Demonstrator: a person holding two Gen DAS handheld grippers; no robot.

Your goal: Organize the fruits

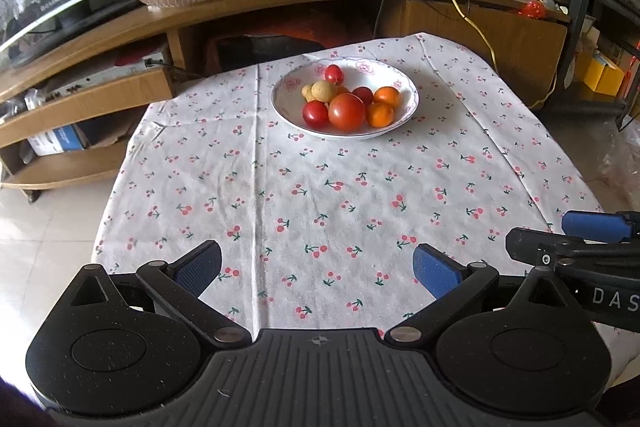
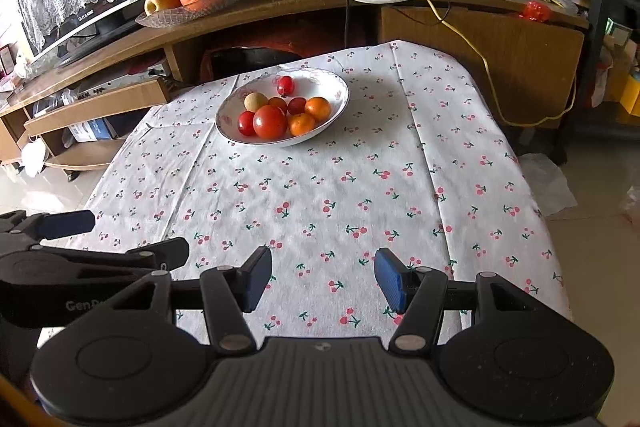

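Left gripper (image 1: 318, 267): 2 blue-padded fingers (image 1: 434, 273) spread wide apart, nothing between them, held low and pointing forward. Right gripper (image 2: 323, 279): its 2 blue-padded fingers (image 2: 390, 281) likewise parted and empty, at a narrower gap than the left pair. The 2 grippers sit side by side at about the same height; each appears at the edge of the other's wrist view, close but not touching.

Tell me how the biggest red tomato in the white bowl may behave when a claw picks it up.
The large round red tomato looks smooth and glossy, so it may slip between flat pads. Being round, it would probably roll if released on the cherry-print tablecloth. It touches smaller fruits in the white floral-rimmed bowl, so lifting it could shift them.
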